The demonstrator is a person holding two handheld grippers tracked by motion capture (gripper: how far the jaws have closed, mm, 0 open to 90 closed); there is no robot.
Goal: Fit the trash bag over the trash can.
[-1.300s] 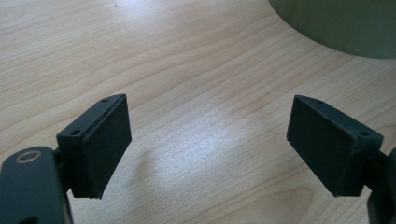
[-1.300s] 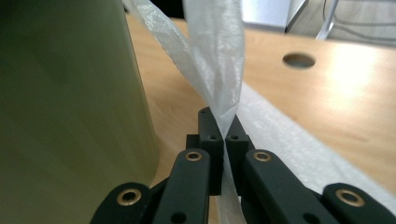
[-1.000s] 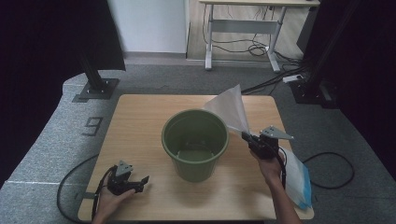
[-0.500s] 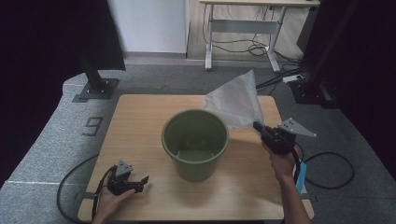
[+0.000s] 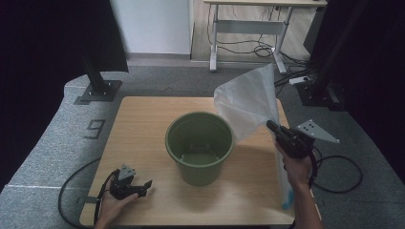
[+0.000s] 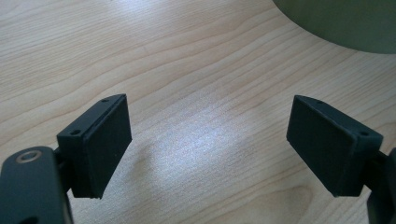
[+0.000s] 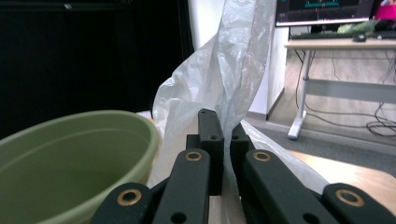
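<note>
A green bucket (image 5: 199, 143) stands at the middle of the wooden table (image 5: 143, 124). My right gripper (image 5: 271, 126) is raised to the bucket's right, shut on a white plastic bag (image 5: 248, 102) that billows up and back from the jaws. In the right gripper view the bag (image 7: 219, 79) is pinched between the closed jaws, with the bucket (image 7: 70, 154) at lower left. My left gripper (image 5: 144, 187) rests on the table near the front left corner, open. In the left gripper view its pads (image 6: 100, 140) stand wide apart over bare wood, the bucket's wall (image 6: 341, 23) at top right.
A white and blue pack (image 5: 285, 191) lies at the table's right edge under my right forearm. Black stands (image 5: 98, 86) flank the table on the grey floor. A desk (image 5: 253, 19) with cables stands behind. A cable (image 5: 71, 191) trails off the table's front left.
My right gripper has risen and moved right with the bag, which now lifts higher above the bucket's right rim. The left gripper has stayed put.
</note>
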